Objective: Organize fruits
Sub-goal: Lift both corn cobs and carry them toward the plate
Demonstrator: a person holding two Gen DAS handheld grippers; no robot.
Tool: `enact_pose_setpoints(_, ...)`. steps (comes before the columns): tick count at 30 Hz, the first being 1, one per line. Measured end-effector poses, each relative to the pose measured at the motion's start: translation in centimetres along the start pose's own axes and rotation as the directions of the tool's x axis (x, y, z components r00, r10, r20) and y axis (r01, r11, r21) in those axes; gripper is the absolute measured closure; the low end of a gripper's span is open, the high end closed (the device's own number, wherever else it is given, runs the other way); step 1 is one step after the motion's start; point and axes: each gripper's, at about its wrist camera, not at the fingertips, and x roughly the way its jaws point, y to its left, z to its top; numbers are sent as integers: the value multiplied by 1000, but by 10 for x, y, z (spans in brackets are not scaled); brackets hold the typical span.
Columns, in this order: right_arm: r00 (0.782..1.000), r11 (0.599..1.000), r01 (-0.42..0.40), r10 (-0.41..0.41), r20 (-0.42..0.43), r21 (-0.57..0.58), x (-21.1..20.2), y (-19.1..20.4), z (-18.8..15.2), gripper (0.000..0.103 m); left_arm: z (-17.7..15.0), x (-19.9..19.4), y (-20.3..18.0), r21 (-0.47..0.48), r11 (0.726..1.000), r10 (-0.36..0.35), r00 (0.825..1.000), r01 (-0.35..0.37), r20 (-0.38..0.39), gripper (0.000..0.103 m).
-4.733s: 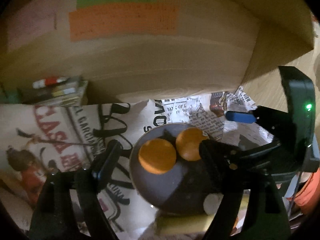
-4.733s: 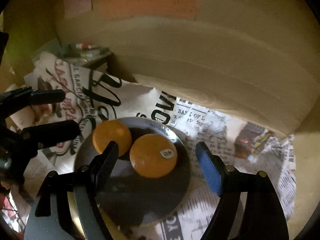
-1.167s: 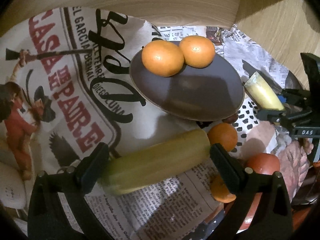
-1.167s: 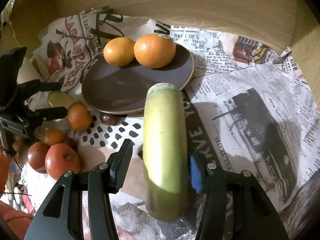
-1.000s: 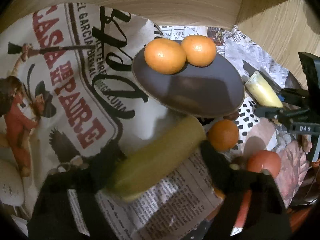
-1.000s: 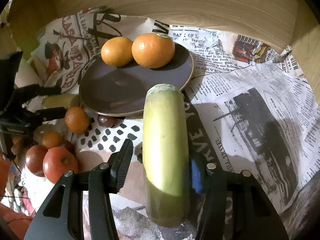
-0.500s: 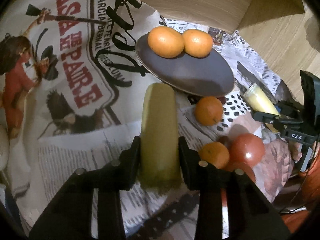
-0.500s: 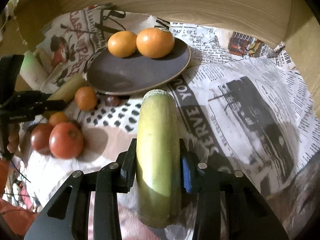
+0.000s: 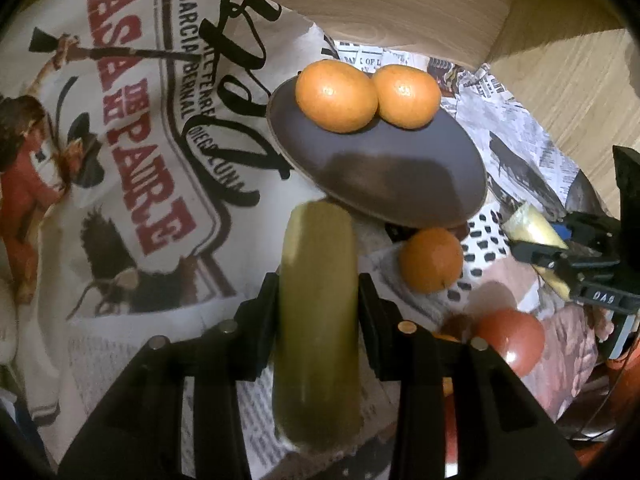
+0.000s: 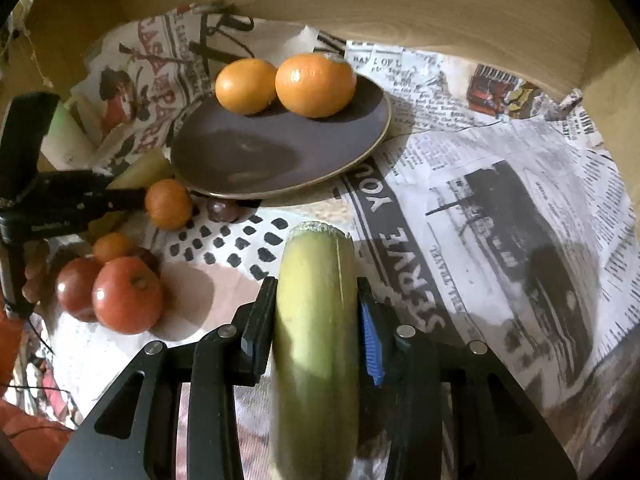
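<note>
My left gripper (image 9: 318,292) is shut on a long yellow-green fruit (image 9: 316,312) and holds it above the newspaper, pointing at the plate. My right gripper (image 10: 316,300) is shut on a second yellow-green fruit (image 10: 316,328), also off the surface. A dark round plate (image 9: 392,168) (image 10: 280,152) holds two oranges (image 9: 336,96) (image 10: 316,84) at its far rim. Each gripper shows in the other's view: the right one (image 9: 560,258), the left one (image 10: 80,200).
A small orange (image 9: 430,260) (image 10: 168,204), a smaller one (image 10: 112,246), a dark round fruit (image 10: 222,210) and red apples (image 10: 128,294) (image 9: 510,338) lie in front of the plate. Newspaper (image 10: 500,184) covers the surface. A wooden wall (image 10: 400,4) stands behind.
Both grippers closed on the long fruits and lifted them off the newspaper; since half a second ago both views have drawn back slightly from the plate.
</note>
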Motion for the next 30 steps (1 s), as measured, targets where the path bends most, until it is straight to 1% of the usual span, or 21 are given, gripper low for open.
enact_pose_setpoints(5, 1000, 1000, 24, -24, 16, -15, 1, 3, -1, 69, 1, 1, -1, -2, 1000, 13, 1000, -13, 19, 66)
enact_pose_setpoints(8, 999, 1000, 21, -21, 33, -4, -3, 3, 0, 69, 2, -2, 0, -20, 1000, 2, 1000, -1, 17, 66)
enact_pose_setpoints(10, 998, 1000, 13, -13, 60, 2, -9, 3, 3, 69, 3, -6, 2, -31, 1000, -7, 1000, 7, 26, 66)
enact_pose_setpoints(16, 989, 1000, 12, -12, 147, -2, -29, 6, 16, 69, 9, -33, 0, -34, 999, -4, 995, 7, 100, 66)
enact_pose_setpoints(21, 977, 1000, 14, -14, 211, -1, -45, 8, 25, 69, 18, -61, -6, -26, 1000, -13, 984, 18, 176, 66)
enact_pose_setpoints(26, 970, 1000, 11, -10, 245, -3, -53, 9, 34, 69, 33, -72, -16, -12, 1000, -22, 974, 26, 227, 66)
enact_pose_setpoints(30, 959, 1000, 18, -13, 283, -15, -59, 11, 45, 69, 45, -70, -24, -6, 999, -49, 970, 52, 237, 66)
